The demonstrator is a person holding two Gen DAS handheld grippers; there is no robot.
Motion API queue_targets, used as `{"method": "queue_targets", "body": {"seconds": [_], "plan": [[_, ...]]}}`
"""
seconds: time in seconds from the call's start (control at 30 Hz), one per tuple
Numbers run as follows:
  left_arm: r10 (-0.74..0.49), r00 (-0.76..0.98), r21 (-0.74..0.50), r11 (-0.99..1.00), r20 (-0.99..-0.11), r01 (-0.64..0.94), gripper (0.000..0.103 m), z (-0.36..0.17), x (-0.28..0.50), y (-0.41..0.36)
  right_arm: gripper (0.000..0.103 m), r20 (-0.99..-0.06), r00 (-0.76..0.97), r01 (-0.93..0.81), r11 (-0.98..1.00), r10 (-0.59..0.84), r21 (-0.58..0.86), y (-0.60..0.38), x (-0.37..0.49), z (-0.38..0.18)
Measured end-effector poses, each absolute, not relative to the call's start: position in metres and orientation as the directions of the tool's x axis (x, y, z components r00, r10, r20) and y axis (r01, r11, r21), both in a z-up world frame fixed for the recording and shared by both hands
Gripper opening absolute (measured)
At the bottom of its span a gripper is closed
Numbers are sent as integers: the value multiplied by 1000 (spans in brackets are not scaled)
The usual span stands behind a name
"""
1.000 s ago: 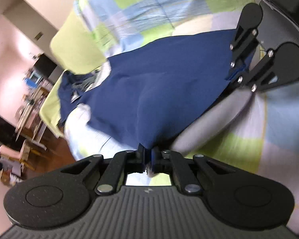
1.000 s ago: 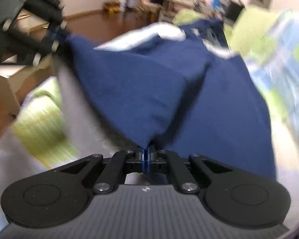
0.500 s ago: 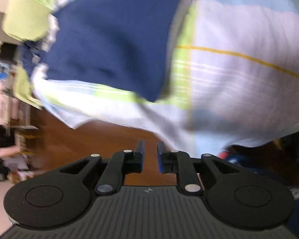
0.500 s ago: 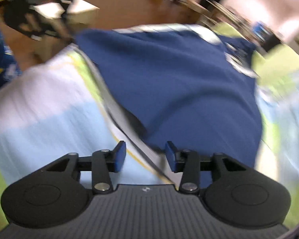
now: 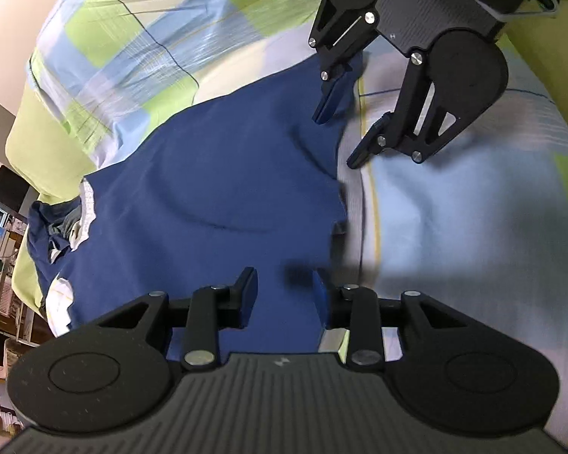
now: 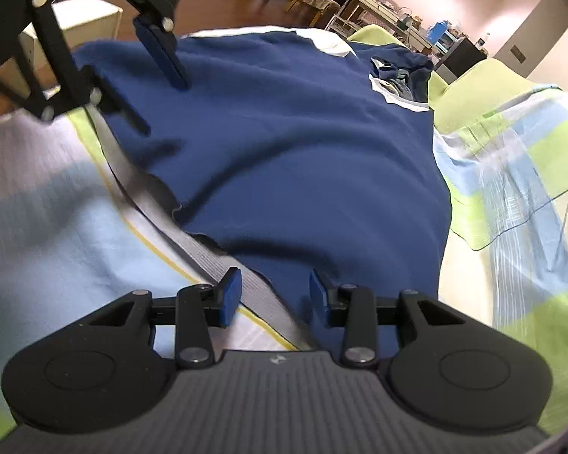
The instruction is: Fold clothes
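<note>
Left wrist view: no readable writing anywhere. The left claw (image 5: 284,295) is spread apart, empty, over the near hem of the navy garment (image 5: 216,189), which lies flat on the checked bedspread (image 5: 454,204). The right claw (image 5: 339,136) hovers at the far corner, also apart. Far clutter is blurred.

Right wrist view: the right claw (image 6: 270,295) straddles the navy garment's (image 6: 303,143) edge; left claw (image 6: 159,90) partly cut off
</note>
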State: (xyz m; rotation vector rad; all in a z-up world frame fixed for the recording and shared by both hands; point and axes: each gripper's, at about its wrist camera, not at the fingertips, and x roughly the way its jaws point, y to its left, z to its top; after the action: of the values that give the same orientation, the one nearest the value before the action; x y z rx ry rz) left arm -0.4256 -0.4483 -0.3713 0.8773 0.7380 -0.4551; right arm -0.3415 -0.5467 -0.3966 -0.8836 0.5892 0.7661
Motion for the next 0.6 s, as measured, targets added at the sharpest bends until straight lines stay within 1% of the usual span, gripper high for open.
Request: {"method": "queue_targets", "body": {"seconds": [0.1, 0.13, 0.27, 0.33, 0.53, 0.6], "plan": [[-32, 654, 516, 586, -755, 624, 40, -382, -409, -454, 34, -723, 607, -779, 423, 330, -462, -546, -344, -399], [-32, 648, 513, 581, -761, 632, 38, -383, -412, -456, 35, -720, 612, -776, 422, 328, -468, -547, -346, -400], [-57, 645, 510, 561, -762, 652, 40, -379, -411, -456, 35, -711, 628, -762, 435, 317, -480, -543, -345, -401], [-65, 642, 516, 538, -764, 667, 40, -380, -411, -458, 37, -706, 633, -757, 446, 318, -478, -548, -350, -398], [-36, 644, 560, 458, -764, 691, 41, -396, -412, -468, 37, -706, 632, -755, 463, 320, -465, -551, -351, -398], [-8, 649, 583, 429, -761, 690, 41, -404, -412, -473, 37, -704, 633, -755, 457, 322, -469, -551, -352, -399]]}}
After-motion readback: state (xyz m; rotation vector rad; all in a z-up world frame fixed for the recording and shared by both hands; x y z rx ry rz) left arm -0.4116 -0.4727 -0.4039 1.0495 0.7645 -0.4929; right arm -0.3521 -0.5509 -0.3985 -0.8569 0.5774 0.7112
